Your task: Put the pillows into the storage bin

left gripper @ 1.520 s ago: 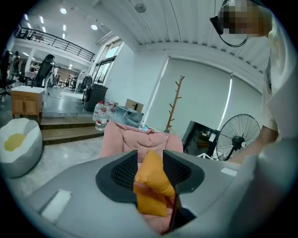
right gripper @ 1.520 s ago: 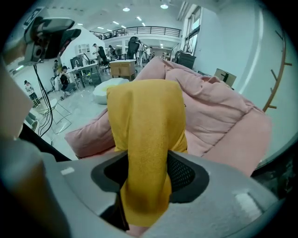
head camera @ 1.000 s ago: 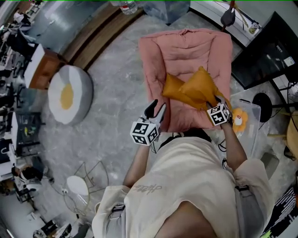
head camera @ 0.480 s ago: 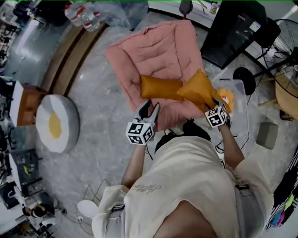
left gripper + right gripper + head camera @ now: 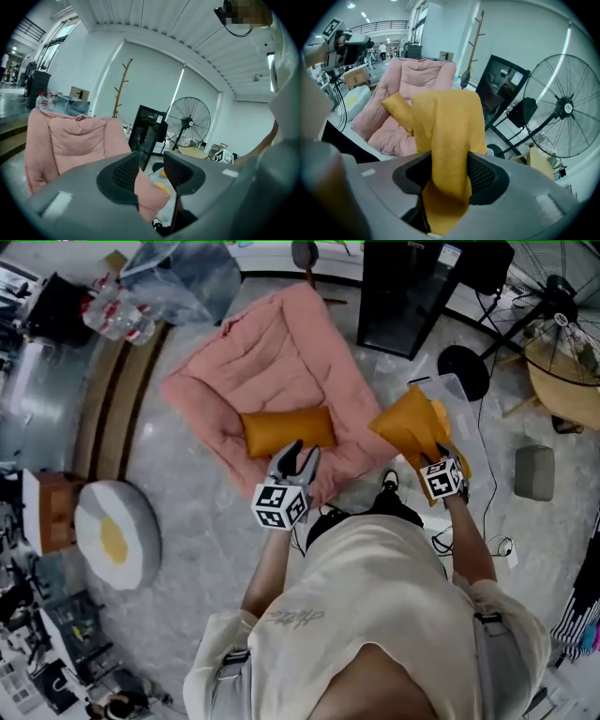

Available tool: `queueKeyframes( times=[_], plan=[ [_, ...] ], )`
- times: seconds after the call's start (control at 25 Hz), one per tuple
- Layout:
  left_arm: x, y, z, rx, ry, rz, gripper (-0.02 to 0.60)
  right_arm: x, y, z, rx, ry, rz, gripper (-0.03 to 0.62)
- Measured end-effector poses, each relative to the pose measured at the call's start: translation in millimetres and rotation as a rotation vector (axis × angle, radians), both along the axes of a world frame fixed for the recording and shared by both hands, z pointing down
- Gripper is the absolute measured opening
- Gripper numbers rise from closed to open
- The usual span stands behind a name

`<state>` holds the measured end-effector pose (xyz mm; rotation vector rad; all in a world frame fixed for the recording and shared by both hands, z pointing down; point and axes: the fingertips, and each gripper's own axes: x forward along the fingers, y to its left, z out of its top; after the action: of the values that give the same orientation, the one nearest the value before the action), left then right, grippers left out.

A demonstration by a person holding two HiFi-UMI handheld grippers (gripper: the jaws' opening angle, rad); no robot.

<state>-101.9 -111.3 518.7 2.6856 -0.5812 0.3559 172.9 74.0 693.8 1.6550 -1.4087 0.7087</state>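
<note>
The right gripper (image 5: 449,174) clamps a soft orange fabric pillow (image 5: 411,426) just right of the pink quilted floor cushion (image 5: 281,348), over a clear plastic storage bin (image 5: 447,385). The left gripper (image 5: 301,457), jaws apart and empty, hovers at that cushion's near edge.

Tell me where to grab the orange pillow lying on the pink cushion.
Probably take the orange pillow by its near long edge, from the person's side, with the left hand-held gripper, whose open jaws hover close by. It lies flat across the pink cushion, so a pinch of soft edge suits.
</note>
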Motion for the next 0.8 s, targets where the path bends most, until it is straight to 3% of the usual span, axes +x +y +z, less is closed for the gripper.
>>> queueKeyframes(
  times=[0.28, 0.8],
  plan=[
    [107.0, 24.6, 0.2, -0.001, -0.012, 0.062, 0.173, 85.6, 53.4, 23.6, -0.014, -0.043, 0.088, 0.221],
    [237.0, 43.6, 7.9, 0.021, -0.058, 0.134, 0.173, 190.2, 91.2, 67.6, -0.014, -0.107, 0.185, 0.201]
  ],
)
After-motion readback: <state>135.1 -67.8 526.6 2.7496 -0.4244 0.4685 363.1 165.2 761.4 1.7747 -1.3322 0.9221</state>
